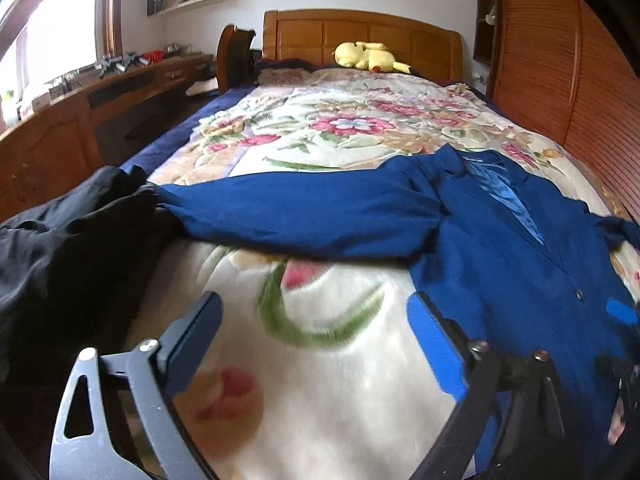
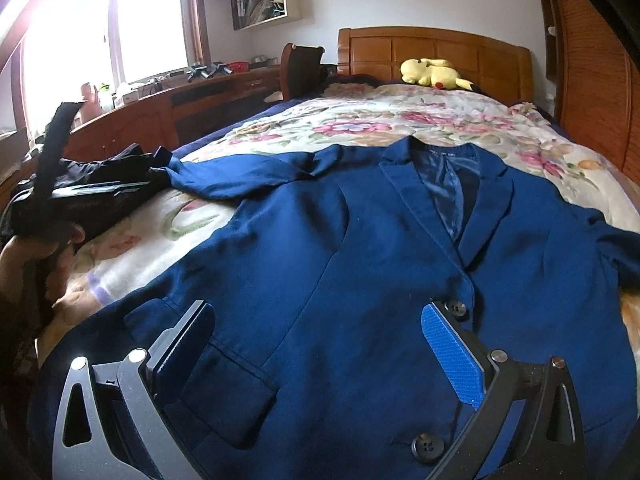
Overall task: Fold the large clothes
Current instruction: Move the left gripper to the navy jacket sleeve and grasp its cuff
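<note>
A wooden bed (image 2: 436, 50) carries everything, covered by a cream floral blanket (image 2: 400, 120) over a dark blue sheet (image 1: 168, 136). On the blanket a blue blazer (image 2: 360, 248) lies face up, one sleeve (image 1: 300, 212) stretched sideways toward a heap of black clothing (image 1: 68, 240) at the bed's edge. A yellow plush toy (image 2: 434, 73) rests by the headboard.

A yellow plush toy (image 2: 434, 73) lies by my wooden headboard (image 2: 436, 54); floral blanket (image 1: 320, 360) spread out, desk (image 1: 132, 92) under the window.
</note>
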### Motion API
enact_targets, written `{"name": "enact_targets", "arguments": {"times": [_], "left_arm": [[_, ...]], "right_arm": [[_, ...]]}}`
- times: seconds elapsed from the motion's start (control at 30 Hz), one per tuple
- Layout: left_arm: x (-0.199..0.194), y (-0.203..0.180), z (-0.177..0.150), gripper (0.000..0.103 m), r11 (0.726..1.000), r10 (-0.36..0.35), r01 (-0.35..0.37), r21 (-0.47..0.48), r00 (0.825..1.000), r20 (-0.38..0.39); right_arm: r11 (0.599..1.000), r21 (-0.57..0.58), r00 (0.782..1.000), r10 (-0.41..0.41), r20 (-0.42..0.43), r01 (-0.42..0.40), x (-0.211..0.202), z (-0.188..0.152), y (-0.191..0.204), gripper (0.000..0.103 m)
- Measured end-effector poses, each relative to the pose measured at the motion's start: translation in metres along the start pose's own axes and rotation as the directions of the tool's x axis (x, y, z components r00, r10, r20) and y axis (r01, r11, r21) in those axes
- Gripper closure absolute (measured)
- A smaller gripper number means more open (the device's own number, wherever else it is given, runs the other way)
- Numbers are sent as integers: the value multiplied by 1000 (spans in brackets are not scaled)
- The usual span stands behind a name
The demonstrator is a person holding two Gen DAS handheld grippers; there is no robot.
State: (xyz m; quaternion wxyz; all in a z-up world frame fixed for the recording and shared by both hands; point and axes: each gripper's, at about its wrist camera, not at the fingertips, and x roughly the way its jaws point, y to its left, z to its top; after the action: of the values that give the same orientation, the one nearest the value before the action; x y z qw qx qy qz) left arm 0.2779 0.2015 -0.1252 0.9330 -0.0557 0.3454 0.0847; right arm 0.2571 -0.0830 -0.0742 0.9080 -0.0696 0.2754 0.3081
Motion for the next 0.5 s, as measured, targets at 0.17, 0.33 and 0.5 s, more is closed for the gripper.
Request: {"name": "enact_targets", "arguments": {"times": [0.17, 0.33, 0.5], "left_arm": [[37, 14, 19, 31, 998, -8, 4, -65, 999, -53], [65, 38, 30, 40, 984, -11, -7, -176, 995, -97], [88, 45, 38, 42, 977, 17, -43, -207, 992, -128]], "right_arm": [[1000, 15, 1000, 7, 4, -7, 6, -1, -3, 0], [1000, 3, 1000, 0, 8, 0, 8, -2, 1, 0], [1000, -12, 1000, -9, 5, 10, 9, -3, 5, 0]]}}
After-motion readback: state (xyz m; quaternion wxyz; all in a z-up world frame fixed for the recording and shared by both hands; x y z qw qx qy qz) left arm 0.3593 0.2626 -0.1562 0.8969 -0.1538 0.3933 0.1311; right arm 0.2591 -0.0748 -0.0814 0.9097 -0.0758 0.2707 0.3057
